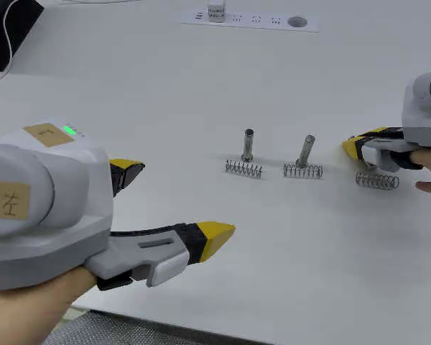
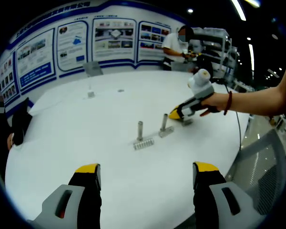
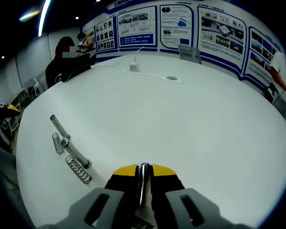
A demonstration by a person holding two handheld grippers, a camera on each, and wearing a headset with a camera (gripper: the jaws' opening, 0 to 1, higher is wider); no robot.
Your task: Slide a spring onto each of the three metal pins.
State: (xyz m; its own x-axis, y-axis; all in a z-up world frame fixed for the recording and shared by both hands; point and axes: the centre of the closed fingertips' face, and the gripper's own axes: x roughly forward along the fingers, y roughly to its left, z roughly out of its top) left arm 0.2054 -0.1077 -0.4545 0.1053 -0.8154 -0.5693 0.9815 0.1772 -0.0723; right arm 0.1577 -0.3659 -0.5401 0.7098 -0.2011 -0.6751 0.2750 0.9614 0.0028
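Two metal pins stand upright on the white table, the left pin (image 1: 248, 144) and the middle pin (image 1: 306, 150). A spring (image 1: 243, 169) lies in front of the left pin and a second spring (image 1: 302, 171) in front of the middle one. A third spring (image 1: 377, 180) lies further right, just below my right gripper (image 1: 353, 147). In the right gripper view that gripper (image 3: 143, 171) is shut on a third metal pin (image 3: 143, 183). My left gripper (image 1: 176, 203) hovers open at the near left with nothing between its jaws, as its own view (image 2: 145, 171) also shows.
A white power strip (image 1: 251, 19) with a plug in it lies at the far edge. A black object (image 1: 11, 29) with a cable sits at the far left corner. The table's near edge (image 1: 201, 332) runs just below my left gripper. People stand in the background.
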